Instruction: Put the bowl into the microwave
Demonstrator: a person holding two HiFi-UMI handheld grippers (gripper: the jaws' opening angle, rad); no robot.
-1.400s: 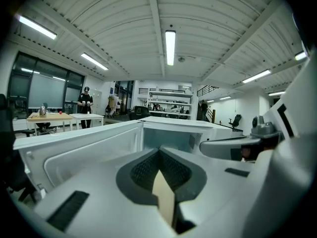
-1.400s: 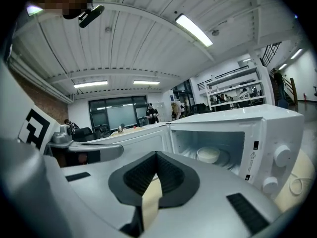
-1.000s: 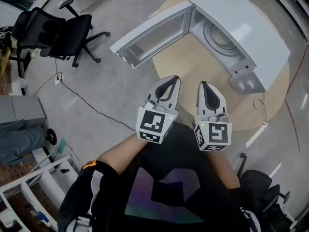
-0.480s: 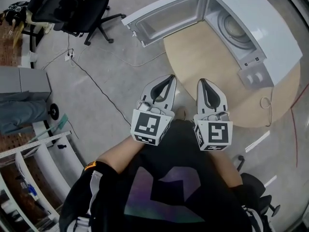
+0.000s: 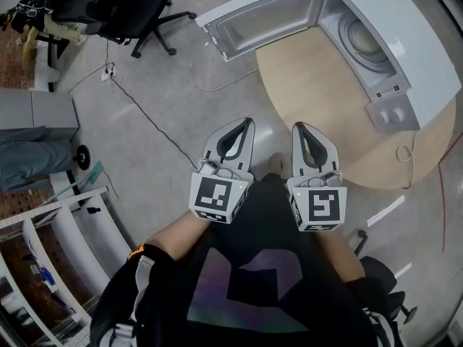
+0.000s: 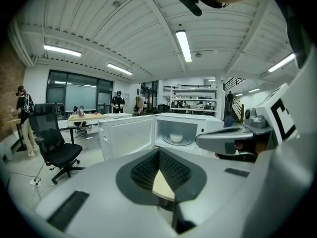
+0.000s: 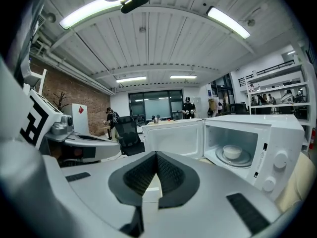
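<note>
Toward the far edge of the round tabletop [image 5: 325, 114], the white microwave [image 5: 416, 49] is standing with its door [image 5: 264, 19] hanging wide open to the left. The bowl [image 7: 232, 151] is already sitting inside the cavity, resting in the middle of the glass turntable [image 7: 233, 158], so the placing itself is looking done. Both grippers are hovering well apart from the microwave, out past the near edge of the tabletop and over the floor [image 5: 145, 172], close to the person's body and side by side. The left gripper [image 6: 158, 150] is pointing at the open cavity with its jaws pressed together at the tips and nothing between them. The right gripper [image 7: 156, 153] is doing the same, clenched on nothing. The bowl is looking small, pale and smooth-walled. It is probably stiff and fairly light, with a slick surface that could slide in a pinch and a rim that could chip against the cavity wall. If it is needing another grasp, the rim is offering the best hold, one jaw inside and one outside. The lift would need to be straight, since the turntable beneath may be rocking or turning freely.
</note>
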